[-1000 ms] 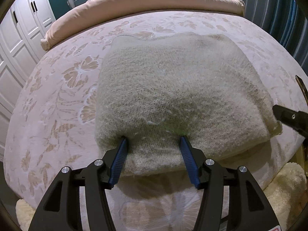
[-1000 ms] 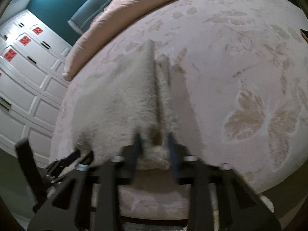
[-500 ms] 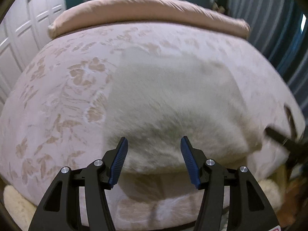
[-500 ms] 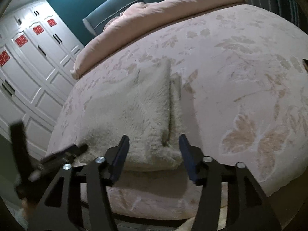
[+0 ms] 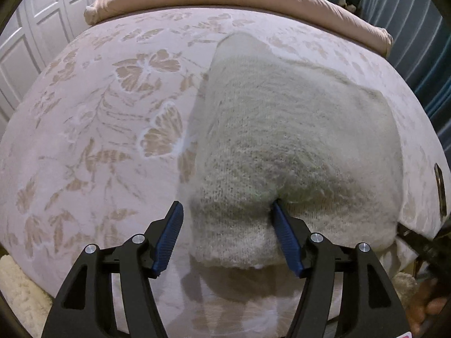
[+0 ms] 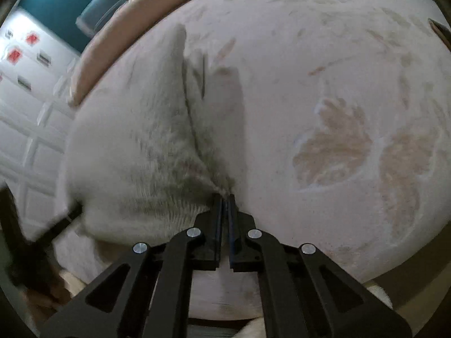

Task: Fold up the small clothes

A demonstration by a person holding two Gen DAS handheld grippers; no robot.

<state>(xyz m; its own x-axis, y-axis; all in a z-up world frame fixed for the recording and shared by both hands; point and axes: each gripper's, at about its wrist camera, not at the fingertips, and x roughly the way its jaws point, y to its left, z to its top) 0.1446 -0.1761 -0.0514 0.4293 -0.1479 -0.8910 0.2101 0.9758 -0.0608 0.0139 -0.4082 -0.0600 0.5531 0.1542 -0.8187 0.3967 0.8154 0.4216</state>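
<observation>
Bed [image 5: 98, 146], floral-patterned cover. Folded cream knit garment [image 5: 296, 146] lies ahead of the jaws, long axis running away from them. Left gripper [image 5: 225, 219]: jaws opening, near corner between them. Right gripper [image 6: 224, 197]: jaws clamped on garment's corner.

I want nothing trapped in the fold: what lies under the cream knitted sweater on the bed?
Around the folded sweater only the floral bedspread shows, running under its edges. Whatever lies directly beneath, or between its layers, is covered and cannot be seen.
</observation>
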